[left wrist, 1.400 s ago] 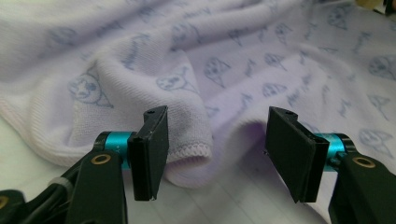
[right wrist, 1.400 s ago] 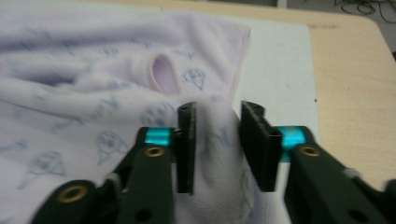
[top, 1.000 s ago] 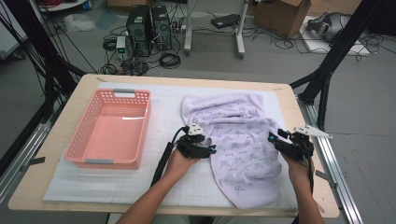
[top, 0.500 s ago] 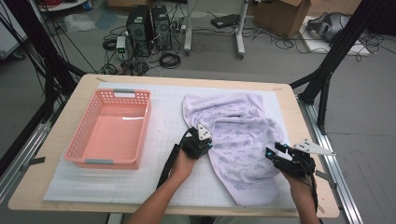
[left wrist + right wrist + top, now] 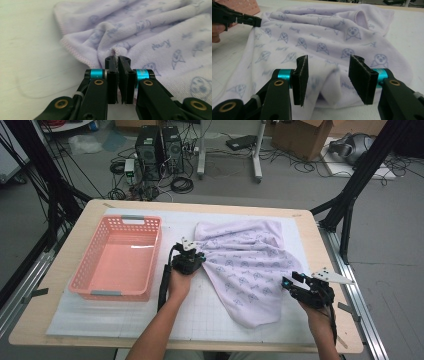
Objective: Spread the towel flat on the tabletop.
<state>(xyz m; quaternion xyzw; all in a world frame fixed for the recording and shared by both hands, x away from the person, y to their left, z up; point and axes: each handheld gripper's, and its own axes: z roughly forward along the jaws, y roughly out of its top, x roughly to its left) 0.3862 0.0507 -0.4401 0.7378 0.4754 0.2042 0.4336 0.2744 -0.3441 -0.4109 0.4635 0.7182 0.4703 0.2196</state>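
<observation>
Forearms are entering from the near edge of the counter (image 5: 65, 285), each hand carrying a gripper. Right gripper (image 5: 295, 282) is sitting at the near right edge of the towel (image 5: 245, 265), its fingers (image 5: 302, 72) standing apart with a raised fold of cloth between them, not yet pinched. Left gripper (image 5: 196, 257) is working at the towel's left edge, its fingers (image 5: 111, 75) pressed together and clamping a ridge of the hemmed fabric. Towel, pale lilac with a printed animal-face pattern, is lying rumpled on the white gridded mat (image 5: 150, 315), right of centre, its long axis running from the far left corner down toward the near right, tapering to a rounded near end. Pink basket (image 5: 82, 280) is standing empty to the left, apart from the cloth. Risks, as judged: right fingers closing on too little of the fold, or on one layer alone, would be letting the edge slip free on lifting; left hold is taking only a thin ridge, so an uneven pull between the hands could be tugging it loose or bunching the towel further.
</observation>
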